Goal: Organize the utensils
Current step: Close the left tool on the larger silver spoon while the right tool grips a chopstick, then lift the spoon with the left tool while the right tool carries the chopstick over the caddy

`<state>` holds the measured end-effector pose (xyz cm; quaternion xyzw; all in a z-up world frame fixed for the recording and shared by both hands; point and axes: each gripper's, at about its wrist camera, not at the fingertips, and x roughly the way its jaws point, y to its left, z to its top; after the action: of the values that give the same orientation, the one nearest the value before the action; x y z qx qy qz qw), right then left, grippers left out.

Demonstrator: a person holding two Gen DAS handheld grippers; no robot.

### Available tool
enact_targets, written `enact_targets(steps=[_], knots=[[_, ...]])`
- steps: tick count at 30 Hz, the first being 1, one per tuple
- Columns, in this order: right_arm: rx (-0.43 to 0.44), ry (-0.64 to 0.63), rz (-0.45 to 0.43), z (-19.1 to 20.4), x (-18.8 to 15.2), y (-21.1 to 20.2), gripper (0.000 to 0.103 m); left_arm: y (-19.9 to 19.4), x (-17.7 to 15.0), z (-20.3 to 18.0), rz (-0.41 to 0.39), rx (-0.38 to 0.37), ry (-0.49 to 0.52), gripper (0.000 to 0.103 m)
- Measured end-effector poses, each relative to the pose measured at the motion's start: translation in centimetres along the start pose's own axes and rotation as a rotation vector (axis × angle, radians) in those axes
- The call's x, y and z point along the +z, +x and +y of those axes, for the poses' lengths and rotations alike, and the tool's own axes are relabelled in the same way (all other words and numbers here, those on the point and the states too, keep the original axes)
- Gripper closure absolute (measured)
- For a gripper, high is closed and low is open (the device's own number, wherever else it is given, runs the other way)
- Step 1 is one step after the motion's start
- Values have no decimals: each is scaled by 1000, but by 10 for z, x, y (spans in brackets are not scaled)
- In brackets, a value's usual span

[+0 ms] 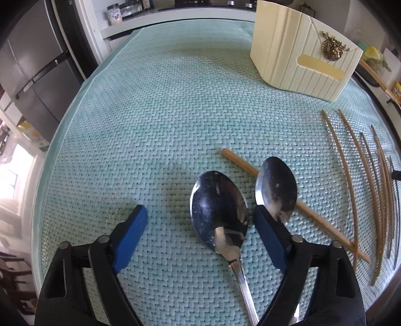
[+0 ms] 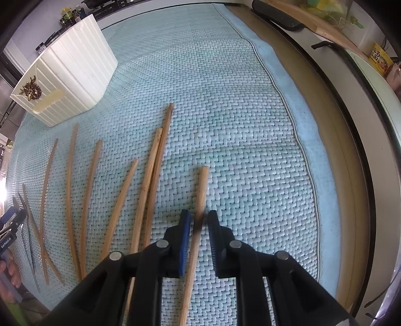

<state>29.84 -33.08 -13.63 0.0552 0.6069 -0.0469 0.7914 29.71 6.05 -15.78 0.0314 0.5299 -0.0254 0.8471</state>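
Note:
In the left wrist view, two metal spoons lie on the teal woven mat (image 1: pixel 150 125). One spoon (image 1: pixel 220 208) sits between the fingers of my open left gripper (image 1: pixel 199 220). The second spoon (image 1: pixel 275 185) lies by the right fingertip, over a wooden chopstick (image 1: pixel 240 164). The cream utensil holder (image 1: pixel 300 47) stands at the far right. In the right wrist view, my right gripper (image 2: pixel 198 223) has its fingers narrowly apart around one wooden chopstick (image 2: pixel 198 220), with small gaps on both sides. Several more chopsticks (image 2: pixel 150 180) lie to its left. The holder (image 2: pixel 67 77) is far left.
Several chopsticks (image 1: pixel 371 175) lie along the mat's right side in the left wrist view. The mat's blue edge (image 2: pixel 288 100) and the table rim (image 2: pixel 351 140) run along the right. A counter with jars (image 1: pixel 115 15) lies beyond the mat. The other gripper (image 2: pixel 10 225) shows at the left edge.

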Motion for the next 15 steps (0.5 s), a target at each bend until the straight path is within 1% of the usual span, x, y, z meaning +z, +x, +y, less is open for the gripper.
enact_targets(steps=[1, 2, 3, 5, 8, 13, 15], knots=[[-7, -14, 4, 2, 2, 2, 87, -2, 0, -4, 6, -14, 15, 36], [-11, -19, -4, 3, 3, 1, 88, -4, -2, -7, 7, -25, 31, 53], [-5, -23, -9, 4, 4, 0, 94, -6, -2, -9, 3, -21, 44, 58], [5, -24, -12, 7, 9, 0, 96, -7, -1, -9, 6, -21, 48, 59], [41, -1, -25, 1, 9, -4, 96, -12, -1, -2, -3, -62, 22, 60], [97, -4, -98, -8, 7, -30, 96, -47, 2, 5, -89, -104, 6, 61], [102, -22, -125, -7, 6, -44, 96, -65, 6, 7, -128, -115, 7, 61]])
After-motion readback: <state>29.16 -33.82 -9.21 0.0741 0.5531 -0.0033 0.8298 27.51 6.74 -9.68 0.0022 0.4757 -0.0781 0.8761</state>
